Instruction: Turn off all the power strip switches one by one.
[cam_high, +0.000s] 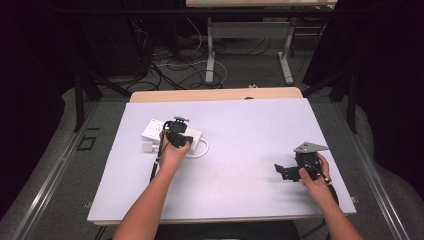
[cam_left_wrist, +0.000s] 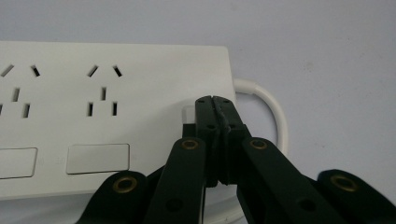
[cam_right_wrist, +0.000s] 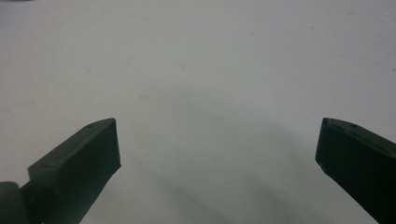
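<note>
We see the left gripper (cam_left_wrist: 215, 99), jaws pressed together, tips against the white power strip (cam_high: 155, 129) lying left of centre on the bench (cam_high: 250, 135). The right gripper (cam_right_wrist: 217, 149) hovers wide open, empty.

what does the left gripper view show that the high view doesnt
Left gripper view alone: the socket slots and flat rocker switches on the power strip, and the left gripper with jaws shut, tips over a small switch at the strip's end.

High view alone: the right gripper lying apart on the right of the table, both forearms, a small white block beside the strip, the floor cables.

Both: strip, its white cable, left gripper, pale tabletop.
</note>
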